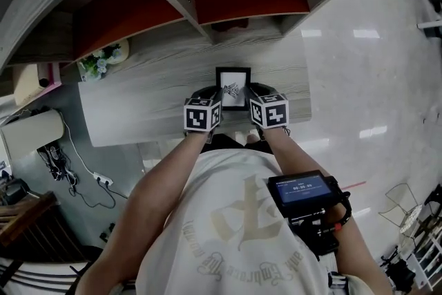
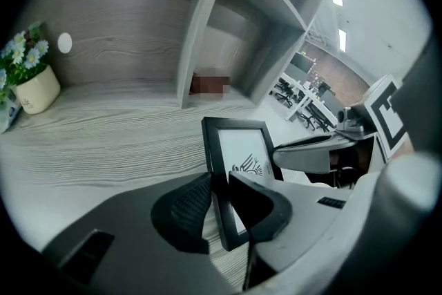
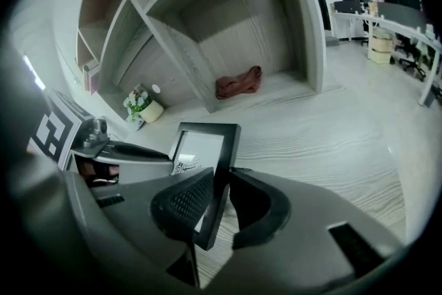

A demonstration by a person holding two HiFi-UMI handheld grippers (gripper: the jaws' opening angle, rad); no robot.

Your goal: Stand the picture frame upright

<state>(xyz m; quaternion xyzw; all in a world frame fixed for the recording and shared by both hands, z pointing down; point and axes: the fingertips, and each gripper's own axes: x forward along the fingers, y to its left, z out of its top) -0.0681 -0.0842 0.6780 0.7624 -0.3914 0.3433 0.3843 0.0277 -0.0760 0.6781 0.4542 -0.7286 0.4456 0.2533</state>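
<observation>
The picture frame (image 1: pixel 233 88) is black with a white print and sits at the near edge of the wood-grain desk (image 1: pixel 152 97). It is tilted up, its face toward me. My left gripper (image 1: pixel 209 94) is shut on its left border and my right gripper (image 1: pixel 257 93) on its right border. In the left gripper view the frame (image 2: pixel 242 152) runs between the two pads of the left gripper (image 2: pixel 217 202), and the right gripper's fingers (image 2: pixel 311 152) show beyond it. The right gripper view has the frame's edge (image 3: pixel 222 148) clamped in the right gripper (image 3: pixel 221 198).
A small pot of flowers (image 1: pixel 103 60) stands at the desk's back left. A reddish-brown cloth (image 3: pixel 238 83) lies in a shelf cubby behind the frame. Slanted shelf dividers (image 2: pixel 207 24) rise at the back. Cables and a power strip (image 1: pixel 97 179) lie on the floor at left.
</observation>
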